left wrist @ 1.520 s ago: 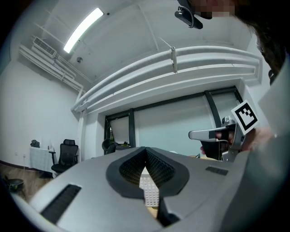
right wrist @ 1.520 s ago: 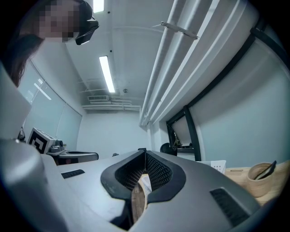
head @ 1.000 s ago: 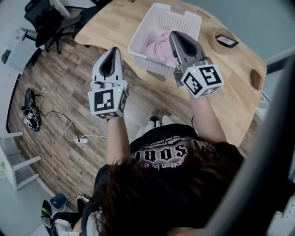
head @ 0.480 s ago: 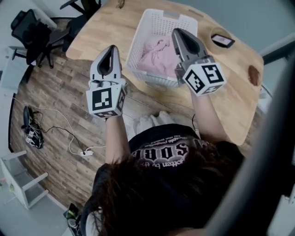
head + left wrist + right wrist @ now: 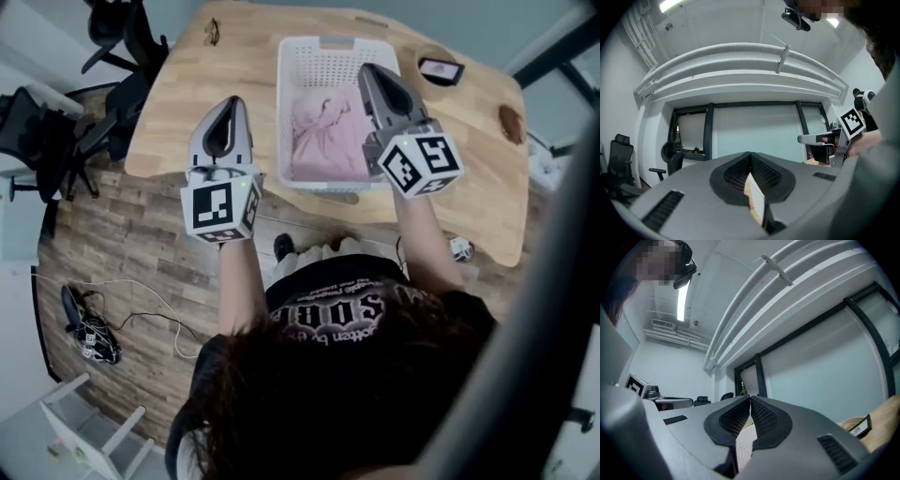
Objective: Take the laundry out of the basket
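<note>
A white plastic basket (image 5: 323, 58) stands on the wooden table (image 5: 234, 80) with pink laundry (image 5: 323, 136) heaped inside. My left gripper (image 5: 230, 101) is held up over the table's near edge, left of the basket, shut and empty. My right gripper (image 5: 366, 67) is raised above the basket's right side, also shut with nothing in it. In the left gripper view the jaws (image 5: 750, 154) meet, aimed at windows and ceiling, and the right gripper (image 5: 820, 138) shows at the right. The right gripper view shows its jaws (image 5: 750, 399) pressed together.
A phone (image 5: 441, 68) and a dark round object (image 5: 511, 122) lie on the table's right part, and glasses (image 5: 214, 33) at its far left. Office chairs (image 5: 56, 141) stand left of the table. Cables (image 5: 89, 328) lie on the wooden floor.
The head view has swung, so the basket and table now sit squarer and more central ahead. Both grippers stay raised and shut, in much the same places in the view.
</note>
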A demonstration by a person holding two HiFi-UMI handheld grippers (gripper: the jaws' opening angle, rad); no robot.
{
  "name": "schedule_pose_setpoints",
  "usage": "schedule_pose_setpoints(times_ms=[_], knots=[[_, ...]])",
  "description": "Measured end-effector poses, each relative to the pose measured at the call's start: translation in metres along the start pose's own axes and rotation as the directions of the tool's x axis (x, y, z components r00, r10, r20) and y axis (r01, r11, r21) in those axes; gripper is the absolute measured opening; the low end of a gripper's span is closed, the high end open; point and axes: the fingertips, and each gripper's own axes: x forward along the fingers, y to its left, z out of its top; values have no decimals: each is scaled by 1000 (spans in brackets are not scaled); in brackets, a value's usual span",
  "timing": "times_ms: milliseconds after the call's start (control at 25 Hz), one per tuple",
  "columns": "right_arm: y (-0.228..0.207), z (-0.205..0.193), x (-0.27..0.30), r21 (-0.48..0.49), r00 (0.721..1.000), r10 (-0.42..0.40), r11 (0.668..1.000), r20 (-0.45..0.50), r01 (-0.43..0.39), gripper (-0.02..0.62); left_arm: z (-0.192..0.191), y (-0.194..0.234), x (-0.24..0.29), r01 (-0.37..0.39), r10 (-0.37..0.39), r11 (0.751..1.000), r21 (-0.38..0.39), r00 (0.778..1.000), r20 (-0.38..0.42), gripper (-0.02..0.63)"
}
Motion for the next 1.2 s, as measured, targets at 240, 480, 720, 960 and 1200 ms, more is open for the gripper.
schedule_pose_setpoints(times_ms=[240, 480, 720, 960, 1200], knots=[[0, -3, 10, -28, 991, -130, 991, -6, 130, 30, -1, 24, 27, 121, -121, 993, -18, 993, 15, 2], [2, -4, 15, -66, 976, -220, 974, -5, 219, 31, -5, 37, 45, 220, -219, 975, -42, 975, 29, 2], [-2, -12, 11, -87, 950, -311, 947, -15, 308, 31, -8, 42, 60, 302, -300, 952, -49, 953, 34, 2], [0, -19, 10, -117, 933, -360, 928, -25, 355, 31, -10, 41, 70, 367, -365, 929, -55, 930, 43, 2], [-7, -20, 12, -112, 934, -354, 931, -48, 347, 31, -4, 30, 76, 421, -416, 905, -66, 906, 71, 2]])
